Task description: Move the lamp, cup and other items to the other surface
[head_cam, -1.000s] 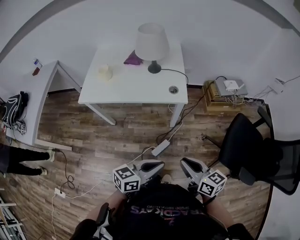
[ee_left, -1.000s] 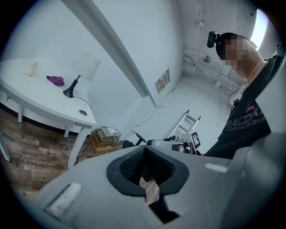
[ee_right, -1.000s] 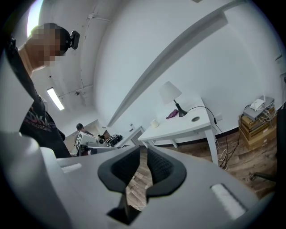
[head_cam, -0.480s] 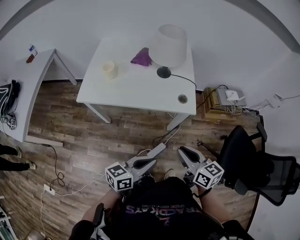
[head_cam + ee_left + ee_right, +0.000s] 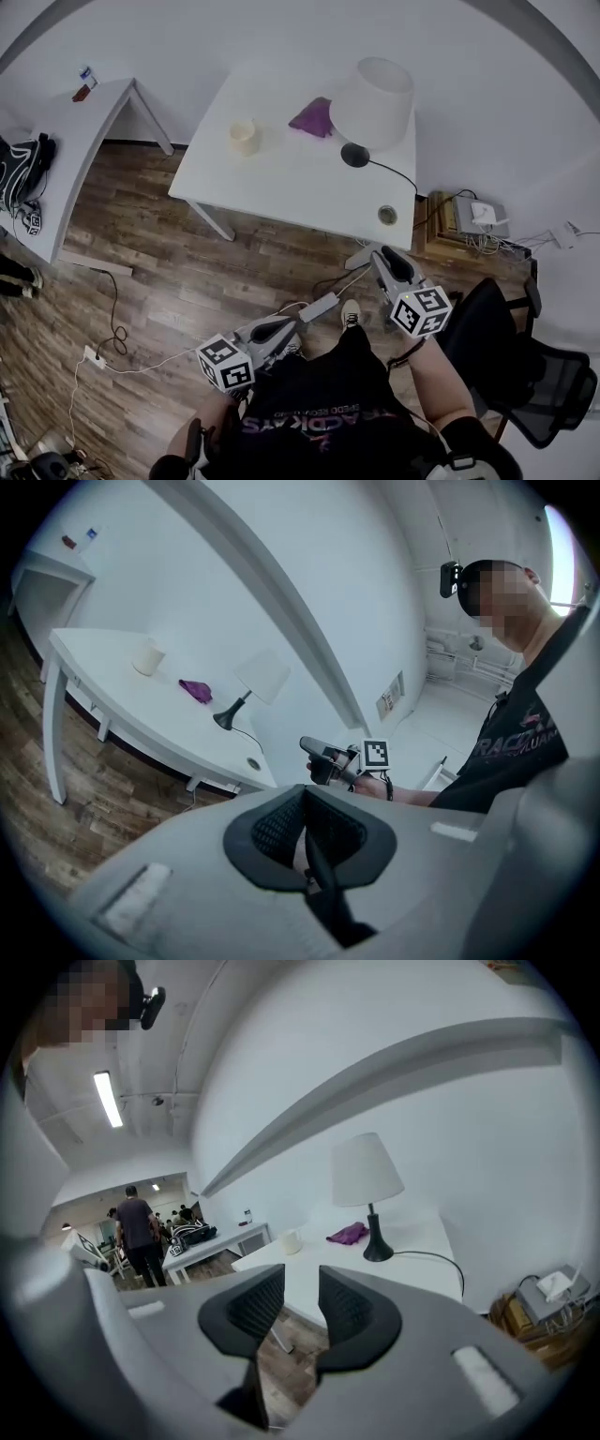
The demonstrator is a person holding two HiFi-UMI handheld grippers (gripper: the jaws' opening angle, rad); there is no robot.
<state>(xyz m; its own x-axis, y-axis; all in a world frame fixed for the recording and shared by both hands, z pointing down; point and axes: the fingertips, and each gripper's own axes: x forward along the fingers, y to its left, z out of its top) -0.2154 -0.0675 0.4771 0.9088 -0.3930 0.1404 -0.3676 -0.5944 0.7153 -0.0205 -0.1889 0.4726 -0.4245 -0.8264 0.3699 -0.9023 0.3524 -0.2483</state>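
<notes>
Grey power strip [image 5: 322,307] lies before white table [image 5: 281,178].

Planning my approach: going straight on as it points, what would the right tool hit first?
Probably the near edge of the white table, though depth is unclear. The right tool, its jaws just opened further, holds nothing.

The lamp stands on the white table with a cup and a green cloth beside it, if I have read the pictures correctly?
Not quite: the cloth is purple, not green, as the head view shows. The lamp does stand on the white table, with the cup and that cloth beside it.
</notes>
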